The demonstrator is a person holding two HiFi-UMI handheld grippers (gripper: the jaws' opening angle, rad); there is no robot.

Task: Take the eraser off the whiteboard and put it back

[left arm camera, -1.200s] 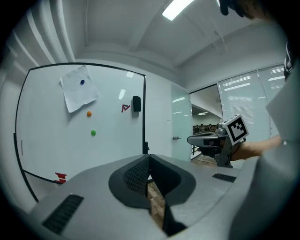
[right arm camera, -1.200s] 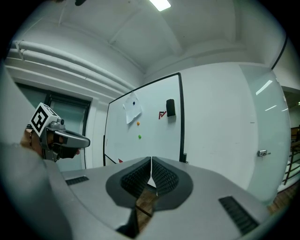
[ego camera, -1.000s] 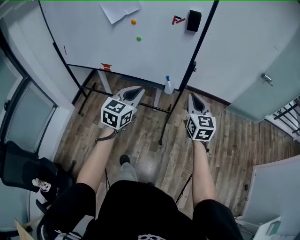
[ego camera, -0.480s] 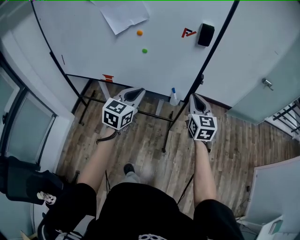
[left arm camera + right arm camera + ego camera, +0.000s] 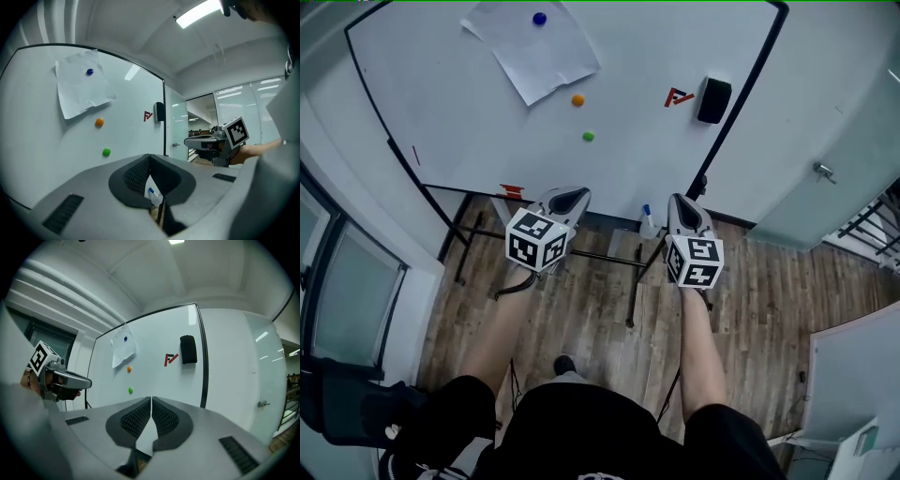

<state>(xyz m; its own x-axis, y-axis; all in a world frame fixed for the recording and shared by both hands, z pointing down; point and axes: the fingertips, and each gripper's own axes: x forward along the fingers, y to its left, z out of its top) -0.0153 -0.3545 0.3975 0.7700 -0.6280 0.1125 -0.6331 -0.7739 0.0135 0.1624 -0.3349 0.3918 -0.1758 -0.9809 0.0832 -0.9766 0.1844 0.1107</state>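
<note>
The black eraser (image 5: pixel 713 100) sticks to the upper right of the whiteboard (image 5: pixel 441 103), beside a red mark (image 5: pixel 679 96). It also shows in the left gripper view as a black eraser (image 5: pixel 160 111) and in the right gripper view as a black eraser (image 5: pixel 188 349). My left gripper (image 5: pixel 575 195) and right gripper (image 5: pixel 680 201) are held side by side in front of the board's lower edge, well short of the eraser. Both point at the board. The left gripper (image 5: pixel 150 157) has its jaws together with nothing between them. The right gripper (image 5: pixel 151 399) is likewise shut and empty.
A sheet of paper (image 5: pixel 534 49) hangs on the board under a blue magnet; an orange magnet (image 5: pixel 577 99) and a green magnet (image 5: pixel 588 136) sit below it. A blue-capped marker (image 5: pixel 647 214) stands at the tray. The board's stand legs (image 5: pixel 633 281) cross the wooden floor. A glass door handle (image 5: pixel 821 171) is at right.
Both grippers have moved forward toward the whiteboard and a little up. More of the board, including the paper and blue magnet, has come into the head view.
</note>
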